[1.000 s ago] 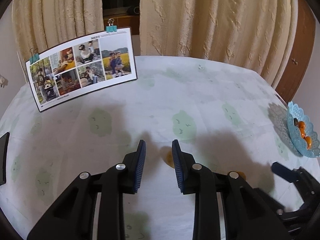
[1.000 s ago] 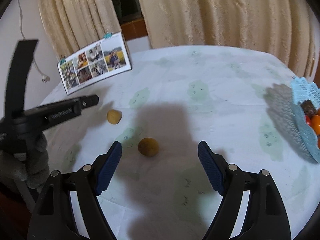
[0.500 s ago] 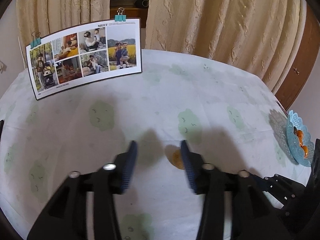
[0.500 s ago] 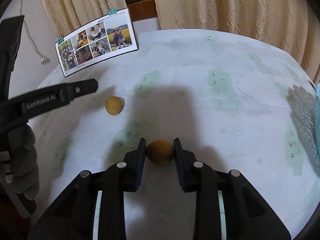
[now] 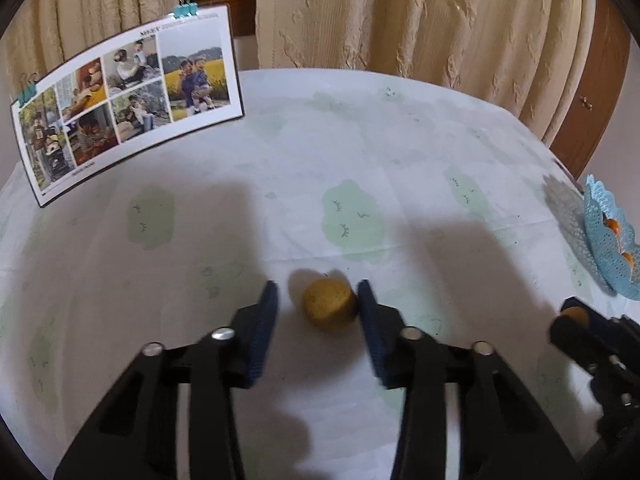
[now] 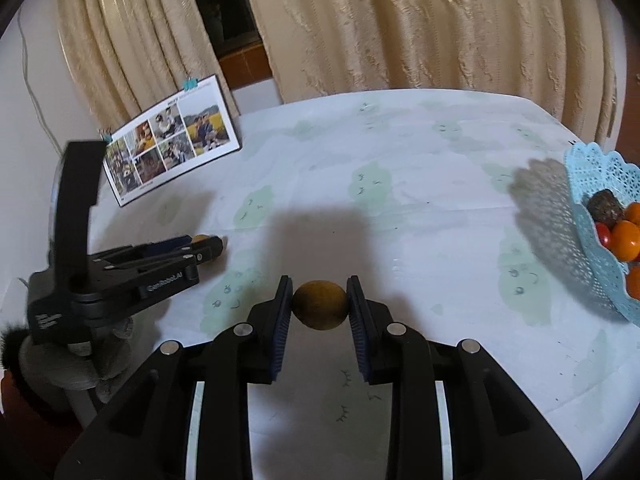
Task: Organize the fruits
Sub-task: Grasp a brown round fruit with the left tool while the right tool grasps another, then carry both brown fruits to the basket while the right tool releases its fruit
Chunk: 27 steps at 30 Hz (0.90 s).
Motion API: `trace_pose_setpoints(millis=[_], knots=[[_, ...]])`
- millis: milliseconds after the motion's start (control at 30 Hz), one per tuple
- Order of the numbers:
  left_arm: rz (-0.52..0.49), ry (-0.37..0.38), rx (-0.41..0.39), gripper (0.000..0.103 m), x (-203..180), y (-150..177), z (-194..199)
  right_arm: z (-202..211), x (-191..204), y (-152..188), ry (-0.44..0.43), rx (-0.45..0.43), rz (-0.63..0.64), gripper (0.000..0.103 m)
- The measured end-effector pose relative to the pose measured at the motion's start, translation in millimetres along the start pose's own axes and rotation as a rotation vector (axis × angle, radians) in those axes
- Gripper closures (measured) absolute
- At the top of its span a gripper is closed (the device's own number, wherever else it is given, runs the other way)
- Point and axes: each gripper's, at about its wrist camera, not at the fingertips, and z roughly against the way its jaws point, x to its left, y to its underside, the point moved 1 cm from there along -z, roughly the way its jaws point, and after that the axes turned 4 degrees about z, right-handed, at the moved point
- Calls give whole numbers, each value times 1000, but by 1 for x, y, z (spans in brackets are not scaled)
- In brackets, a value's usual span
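Right gripper [image 6: 318,306] is clamping a small round fruit [image 6: 319,305] across its middle; light, firm, liable to roll. Left gripper [image 5: 318,300] is closing around a second fruit [image 5: 329,305], left pad clear.

tablecloth [image 5: 400,152]: showing white, pale green patches
basket [image 6: 592,240]: showing light blue lacework
held fruit [image 6: 320,306]: showing brownish yellow
curtains [image 6: 400,28]: showing cream, textured
gripper pads [image 6: 282,320]: showing blue

My right gripper [image 6: 319,307] has clamped on the brown fruit [image 6: 320,305], which sat loose between wide jaws a second ago. My left gripper [image 5: 317,312] dropped lower; its jaws have just been closing around the second fruit [image 5: 329,305], now centred, touching only the right pad.
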Motion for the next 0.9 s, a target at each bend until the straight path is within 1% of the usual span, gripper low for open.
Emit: trace_pose_setpoints(millis=[67, 200, 400, 700, 900], knots=[[-15, -11, -7, 75, -2, 0, -2, 5, -3, 0, 3, -12, -10, 74], [-15, -3, -8, 75, -2, 0, 0, 16, -11, 0, 15, -38, -28, 74], [-19, -4, -32, 75, -5, 0, 10, 42, -37, 0, 61, -91, -80, 74], [-39, 7, -55, 75, -18, 0, 25, 86, -104, 0, 192, -181, -207, 74], [-59, 22, -63, 75, -32, 0, 33, 97, -139, 2, 259, -205, -264, 74]])
